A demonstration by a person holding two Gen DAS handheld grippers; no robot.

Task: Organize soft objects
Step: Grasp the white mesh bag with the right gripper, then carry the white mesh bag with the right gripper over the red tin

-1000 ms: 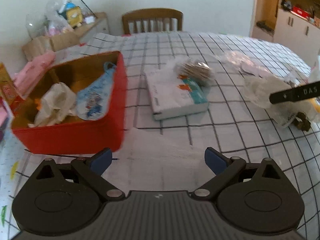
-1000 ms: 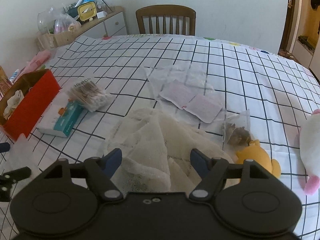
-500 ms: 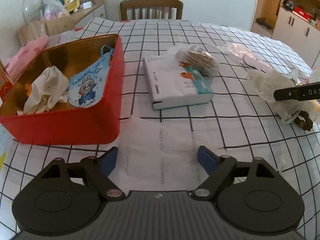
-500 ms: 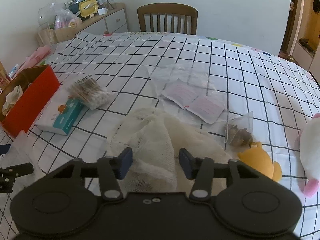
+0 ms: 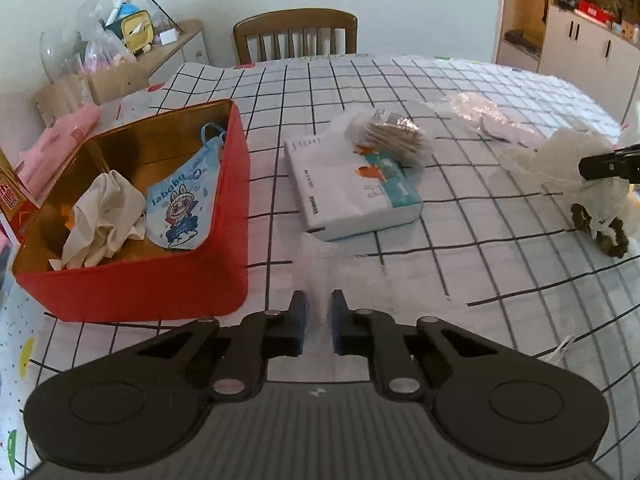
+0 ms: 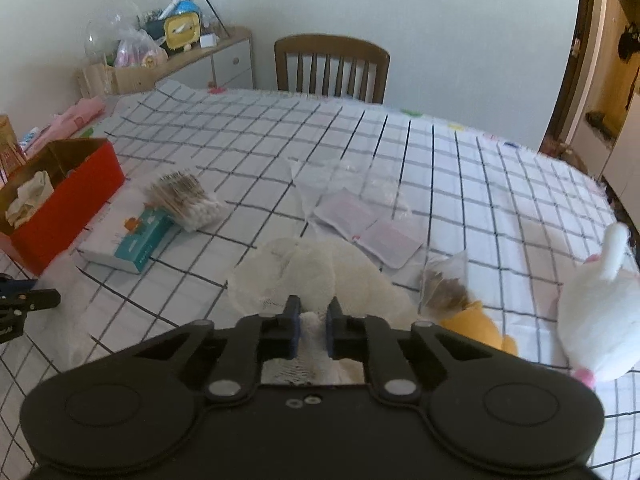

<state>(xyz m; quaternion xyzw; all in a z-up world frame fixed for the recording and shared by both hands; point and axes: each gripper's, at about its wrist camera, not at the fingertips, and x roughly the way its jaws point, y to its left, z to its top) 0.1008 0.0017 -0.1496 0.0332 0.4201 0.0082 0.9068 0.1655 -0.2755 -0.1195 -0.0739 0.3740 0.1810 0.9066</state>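
Observation:
A thin white gauzy sheet (image 5: pixel 348 272) lies on the checked tablecloth beside the red box (image 5: pixel 140 284). My left gripper (image 5: pixel 319 312) has its jaws closing tight on a raised fold of that sheet. The box holds a blue cartoon face mask (image 5: pixel 180 204) and a crumpled cream cloth (image 5: pixel 102 220). In the right wrist view my right gripper (image 6: pixel 311 320) is closing on a cream mesh cloth (image 6: pixel 316 272), its pads pressing the bunched fabric. A yellow plush (image 6: pixel 476 324) and a white plush (image 6: pixel 600 308) lie to its right.
A tissue pack (image 5: pixel 352 196) with a bag of cotton swabs (image 5: pixel 390 140) on it sits mid-table. Clear packets with pink pads (image 6: pixel 368 228) and a small bag of brown bits (image 6: pixel 444 288) lie further right. A wooden chair (image 6: pixel 332 68) stands at the far edge.
Both grippers went from wide open to closed: the left onto the thin white sheet, the right onto the mesh cloth. The right gripper also lifted a little, bunching the cloth upward.

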